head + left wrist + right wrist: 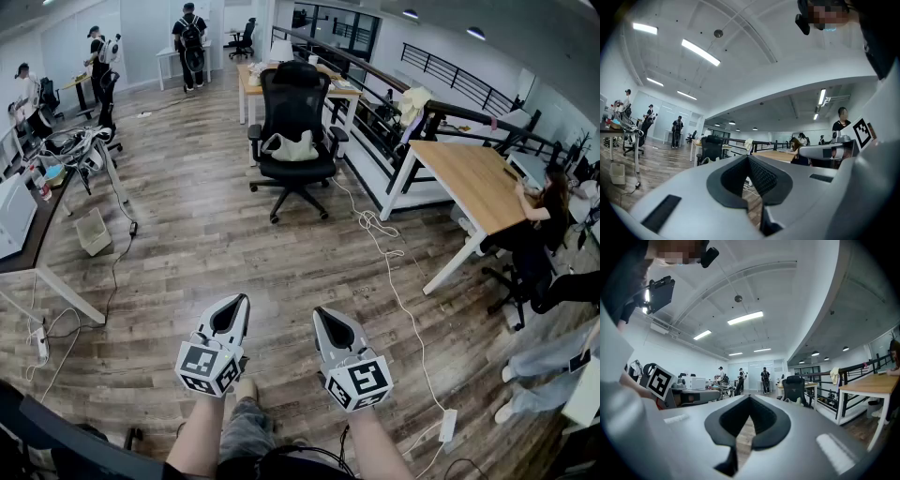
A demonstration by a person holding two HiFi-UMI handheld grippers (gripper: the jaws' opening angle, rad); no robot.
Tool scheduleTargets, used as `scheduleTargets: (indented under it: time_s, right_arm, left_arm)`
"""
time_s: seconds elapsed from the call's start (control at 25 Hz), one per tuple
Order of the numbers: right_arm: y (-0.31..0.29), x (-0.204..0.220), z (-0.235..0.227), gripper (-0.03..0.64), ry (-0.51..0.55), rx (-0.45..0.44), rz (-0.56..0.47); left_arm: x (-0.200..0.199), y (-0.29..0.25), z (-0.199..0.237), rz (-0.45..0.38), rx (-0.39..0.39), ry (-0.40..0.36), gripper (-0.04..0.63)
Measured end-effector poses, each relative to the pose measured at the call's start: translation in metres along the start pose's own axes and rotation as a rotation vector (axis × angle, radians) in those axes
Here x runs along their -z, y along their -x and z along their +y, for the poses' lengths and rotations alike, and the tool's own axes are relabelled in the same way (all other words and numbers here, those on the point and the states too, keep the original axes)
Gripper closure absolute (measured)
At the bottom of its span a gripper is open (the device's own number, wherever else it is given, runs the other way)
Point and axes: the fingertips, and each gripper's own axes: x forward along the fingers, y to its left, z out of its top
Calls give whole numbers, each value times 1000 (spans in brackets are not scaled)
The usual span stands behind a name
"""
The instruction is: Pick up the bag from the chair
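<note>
A cream-coloured bag [292, 146] lies on the seat of a black office chair [293, 105] far ahead on the wooden floor. The same chair [794, 387] shows small in the right gripper view and also small [711, 146] in the left gripper view. My left gripper [240, 300] and right gripper [320, 312] are held side by side low in the head view, well short of the chair. Both point level toward it, jaws shut with nothing between them.
A white cable [386, 253] runs across the floor from the chair to a power strip [447, 425]. A wooden desk [473, 182] with a seated person stands at right. Desks with equipment [28, 206] and a small bin [93, 232] stand at left. People stand at the back.
</note>
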Motion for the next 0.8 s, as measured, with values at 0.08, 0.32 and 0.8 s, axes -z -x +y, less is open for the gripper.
scheduleTargets:
  time_s: [0.08,0.32,0.8]
  right_arm:
    - [-26,-2,-8,609,2,5,-4]
    - [-99,-1,-26,609,6,41,5]
    - [-184,7,-47,609,-22,157,-2]
  left_arm:
    - [-5,-20,18,-8,7,4,598]
    - [-16,-70,74,-11,45,7,598]
    - [-26,-124,163,-6,85,15,598]
